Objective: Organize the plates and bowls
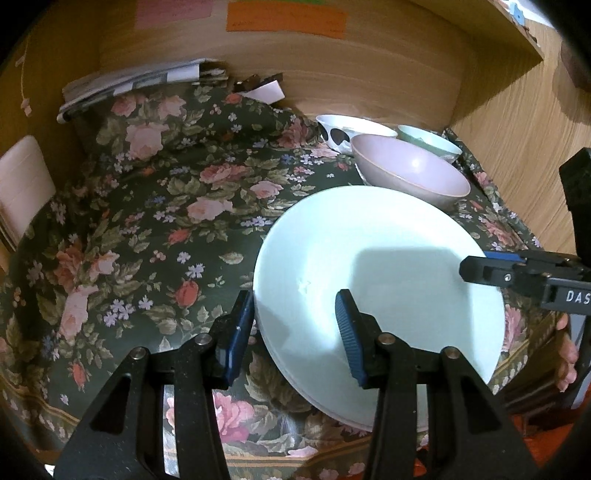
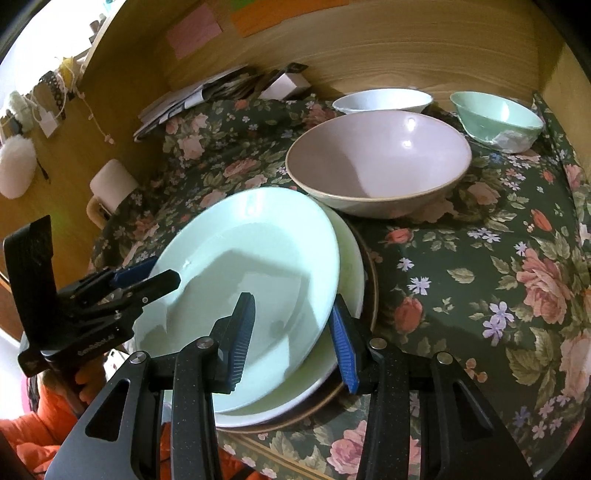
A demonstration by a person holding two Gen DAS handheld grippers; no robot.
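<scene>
Home dining nook: floral tablecloth [image 1: 147, 229], bowls [image 2: 376, 166], papers [image 1: 140, 81], wood panelling [image 1: 369, 74].

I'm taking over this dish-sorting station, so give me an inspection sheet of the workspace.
Surface: floral cloth, rumpled at the back.
Job's things: pale green plate tilted on a stack of plates; pink bowl, white bowl, green bowl behind.
Clutter: papers, small box.
Grippers: left claw and right claw each straddle the top plate's rim.
Cables: nothing seen.
Surroundings: wooden walls with sticky notes.
</scene>
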